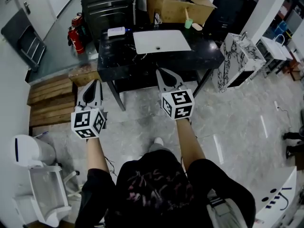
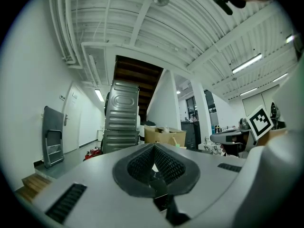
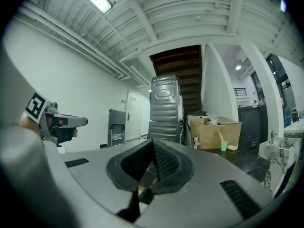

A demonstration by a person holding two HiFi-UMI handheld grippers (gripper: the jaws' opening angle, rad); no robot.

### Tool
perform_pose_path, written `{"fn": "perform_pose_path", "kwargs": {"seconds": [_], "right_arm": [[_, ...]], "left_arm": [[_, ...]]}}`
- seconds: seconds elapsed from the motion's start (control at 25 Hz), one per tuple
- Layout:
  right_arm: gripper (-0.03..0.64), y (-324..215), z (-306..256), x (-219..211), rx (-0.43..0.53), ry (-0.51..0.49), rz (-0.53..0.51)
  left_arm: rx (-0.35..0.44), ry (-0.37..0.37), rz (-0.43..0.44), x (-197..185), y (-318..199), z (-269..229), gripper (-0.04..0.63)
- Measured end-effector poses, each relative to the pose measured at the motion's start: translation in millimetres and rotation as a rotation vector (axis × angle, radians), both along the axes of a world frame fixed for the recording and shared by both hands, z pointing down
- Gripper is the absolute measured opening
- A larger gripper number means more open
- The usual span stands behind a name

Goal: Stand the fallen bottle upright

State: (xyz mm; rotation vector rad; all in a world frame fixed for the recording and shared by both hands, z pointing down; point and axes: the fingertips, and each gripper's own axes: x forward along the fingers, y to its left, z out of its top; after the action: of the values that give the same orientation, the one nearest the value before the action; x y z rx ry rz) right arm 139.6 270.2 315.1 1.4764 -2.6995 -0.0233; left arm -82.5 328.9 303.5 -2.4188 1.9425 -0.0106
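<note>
Standing on the near side of the black table [image 1: 110, 63], you hold both grippers out level, pointed toward it. Your left gripper [image 1: 93, 85] sits off the table's near left corner, over the pale floor [image 1: 137, 122]. Your right gripper [image 1: 164, 76] reaches to the table's near edge, on the near side of the white basin [image 1: 161, 41] set in the top. The two grippers are side by side and apart from each other.

In the left gripper view the ribbed pads [image 2: 140, 163] are pressed together, with only a sliver of light showing between them and nothing caught there. In the right gripper view the pads [image 3: 164, 160] likewise meet, and they have hold of nothing.

The bottle [image 1: 116, 31] is the white thing with a blue end lying on its side at the far left of the table top, just left of the basin's far corner. It is small in the head view, so you cannot make out more of it. It is well apart from both grippers and lies on the left gripper's side of the table.

At the table's far right stands a green cup [image 1: 188, 23], with an open cardboard box [image 1: 164, 6] behind it. Grey metal cases [image 1: 107, 4] are stacked at the far left, with red fire extinguishers [image 1: 73, 37] beside them. Wooden steps [image 1: 50, 99] lie to your left.
</note>
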Motion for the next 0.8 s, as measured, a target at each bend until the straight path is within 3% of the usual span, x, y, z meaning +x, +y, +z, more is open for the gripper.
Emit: {"fn": "perform_pose_path", "kwargs": {"seconds": [0.44,0.8], "right_arm": [[0.012,-53,9,-13,-0.011,-0.014,0.004],[0.012,-146,23,-33,-0.036,-0.026,-0.012]], "left_arm": [[0.000,0.008,0.017,-12,-51,8,0.014],[-0.032,-0.028,0.011,-31,-137,22,0.015]]}}
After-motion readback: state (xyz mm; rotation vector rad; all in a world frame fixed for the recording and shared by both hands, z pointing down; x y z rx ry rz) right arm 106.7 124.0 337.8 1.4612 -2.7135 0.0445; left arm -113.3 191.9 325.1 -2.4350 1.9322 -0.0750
